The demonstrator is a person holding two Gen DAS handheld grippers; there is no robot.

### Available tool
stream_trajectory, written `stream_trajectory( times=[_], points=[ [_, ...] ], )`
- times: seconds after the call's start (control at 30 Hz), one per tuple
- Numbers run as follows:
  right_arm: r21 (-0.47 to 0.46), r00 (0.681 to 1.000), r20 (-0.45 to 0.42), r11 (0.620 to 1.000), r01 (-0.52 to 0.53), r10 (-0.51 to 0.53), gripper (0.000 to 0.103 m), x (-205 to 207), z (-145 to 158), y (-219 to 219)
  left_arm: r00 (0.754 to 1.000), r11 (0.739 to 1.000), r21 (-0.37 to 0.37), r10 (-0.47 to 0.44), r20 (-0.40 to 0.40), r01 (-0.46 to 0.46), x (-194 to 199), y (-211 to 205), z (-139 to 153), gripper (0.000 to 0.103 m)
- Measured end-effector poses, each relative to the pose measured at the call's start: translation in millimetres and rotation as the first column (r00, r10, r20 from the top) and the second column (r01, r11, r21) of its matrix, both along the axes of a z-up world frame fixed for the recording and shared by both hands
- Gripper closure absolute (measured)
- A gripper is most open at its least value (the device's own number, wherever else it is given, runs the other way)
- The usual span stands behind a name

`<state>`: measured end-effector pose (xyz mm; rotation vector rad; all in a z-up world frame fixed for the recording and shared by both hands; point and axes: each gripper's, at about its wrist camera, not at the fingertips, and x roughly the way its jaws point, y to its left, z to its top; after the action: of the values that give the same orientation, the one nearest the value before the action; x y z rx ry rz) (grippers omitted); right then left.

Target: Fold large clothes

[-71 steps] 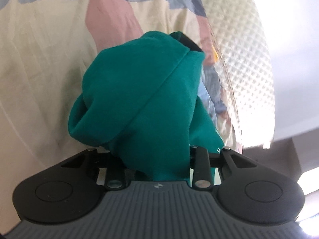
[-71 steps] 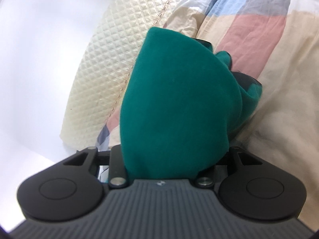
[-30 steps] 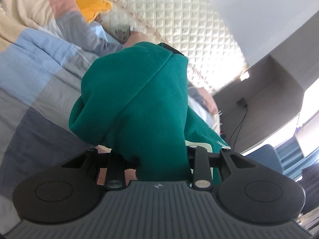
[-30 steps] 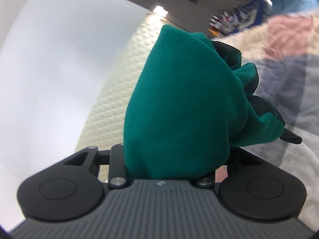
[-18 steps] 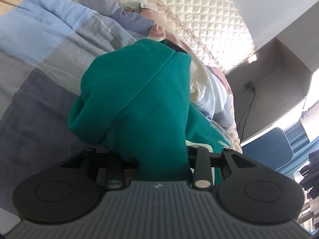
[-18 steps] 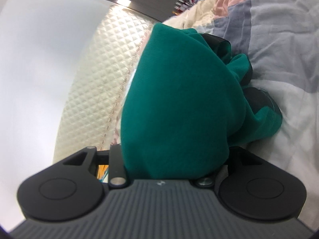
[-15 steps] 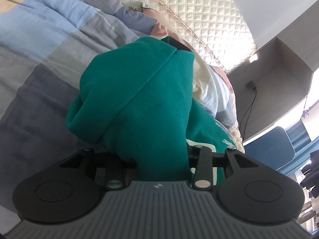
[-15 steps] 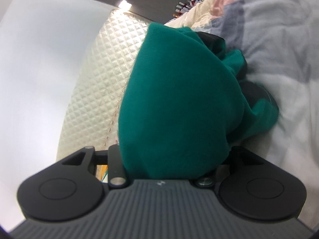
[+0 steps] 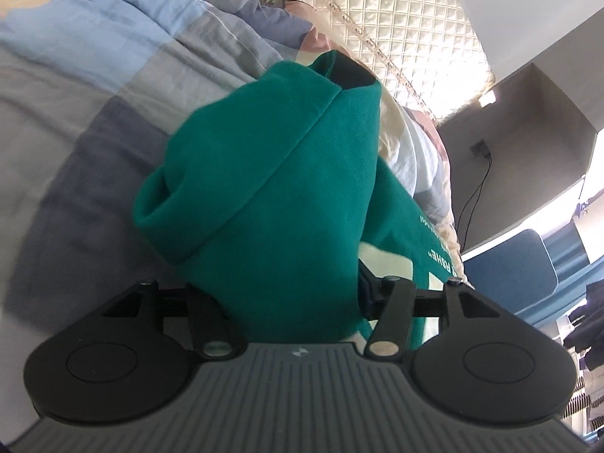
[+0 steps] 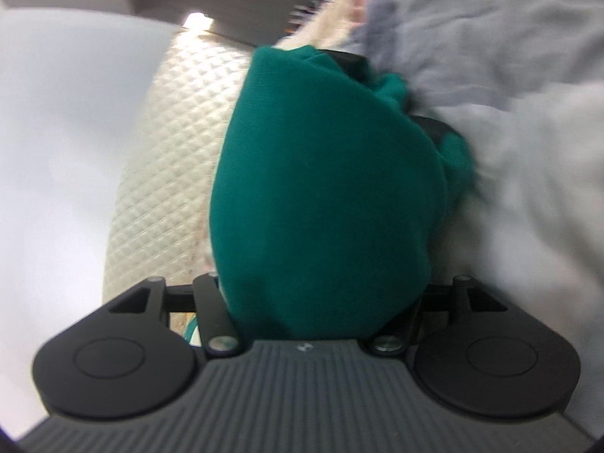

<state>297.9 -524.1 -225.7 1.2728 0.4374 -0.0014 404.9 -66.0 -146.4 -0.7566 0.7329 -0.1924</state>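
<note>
A large teal green garment [image 9: 271,188] with pale printed lettering is bunched over my left gripper [image 9: 339,75], which is shut on it; only a black fingertip [image 9: 351,73] pokes out at the top. The same garment [image 10: 321,196] is draped over my right gripper [image 10: 351,64], which is also shut on it, with a black fingertip [image 10: 347,58] showing above the cloth. Both grippers hold the cloth just above a patchwork bedspread [image 9: 94,87].
A cream quilted headboard [image 9: 407,30] stands behind the bed and also shows in the right wrist view [image 10: 170,143]. A grey wall niche with a socket and cable [image 9: 479,151] and a blue chair [image 9: 509,264] lie to the right.
Both grippers have swung with the garment from the cream part of the bedspread toward the grey and blue patches and the headboard. Both grips are unchanged. The right wrist view is now motion-blurred.
</note>
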Motion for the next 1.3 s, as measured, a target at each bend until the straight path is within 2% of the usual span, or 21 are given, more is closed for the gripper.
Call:
stream_trajectory(
  times=[0.1,0.17,0.23,0.37,0.5,0.6,0.67,0.73,0.83,0.97,1.13,1.23,1.3],
  points=[
    [0.005,0.998,-0.057,1.0,0.008,-0.008,0.041,-26,12,3,1.0,0.999,0.034,-0.019,-0.021,0.019,-22,7,12,0.039],
    [0.01,0.995,-0.096,1.0,0.013,-0.012,0.041,-42,19,5,1.0,0.996,0.084,-0.018,-0.018,0.019,-40,13,26,0.036],
    [0.03,0.992,-0.121,0.999,0.033,-0.029,0.041,-59,28,4,1.0,0.995,0.1,-0.024,0.012,0.022,-59,19,41,0.035],
    [-0.014,0.986,-0.134,0.995,0.101,-0.102,0.041,-103,63,1,0.998,0.992,0.121,-0.025,0.058,0.018,-98,32,78,0.034],
    [-0.092,0.996,-0.05,0.993,0.073,-0.078,0.041,-139,119,4,0.991,0.986,0.165,-0.055,0.126,0.034,-136,34,123,0.034],
    [-0.148,0.998,0.049,0.988,0.052,-0.045,0.041,-166,171,9,0.982,0.964,0.262,-0.085,0.169,0.038,-169,27,164,0.034],
    [-0.181,0.993,0.12,0.983,0.038,-0.016,0.041,-183,206,17,0.971,0.95,0.311,-0.106,0.213,0.035,-192,20,191,0.034],
    [-0.221,0.984,0.177,0.975,0.02,0.02,0.041,-200,237,27,0.962,0.943,0.33,-0.13,0.238,0.046,-212,16,214,0.034],
    [-0.283,0.97,0.233,0.959,-0.007,0.076,0.041,-225,276,45,0.947,0.923,0.383,-0.16,0.278,0.043,-247,8,246,0.033],
    [-0.388,0.954,0.255,0.921,-0.045,0.155,0.041,-255,309,76,0.922,0.892,0.45,-0.206,0.328,0.039,-294,-2,280,0.033],
    [-0.51,0.917,0.296,0.856,-0.085,0.267,0.041,-291,331,115,0.893,0.865,0.501,-0.248,0.374,0.031,-352,-5,298,0.029],
    [-0.593,0.899,0.298,0.8,-0.088,0.319,0.04,-311,337,138,0.88,0.853,0.521,-0.267,0.394,0.026,-382,-4,297,0.028],
    [-0.659,0.9,0.27,0.747,-0.086,0.343,0.04,-323,336,152,0.872,0.845,0.534,-0.275,0.405,0.019,-401,-5,292,0.028]
  ],
)
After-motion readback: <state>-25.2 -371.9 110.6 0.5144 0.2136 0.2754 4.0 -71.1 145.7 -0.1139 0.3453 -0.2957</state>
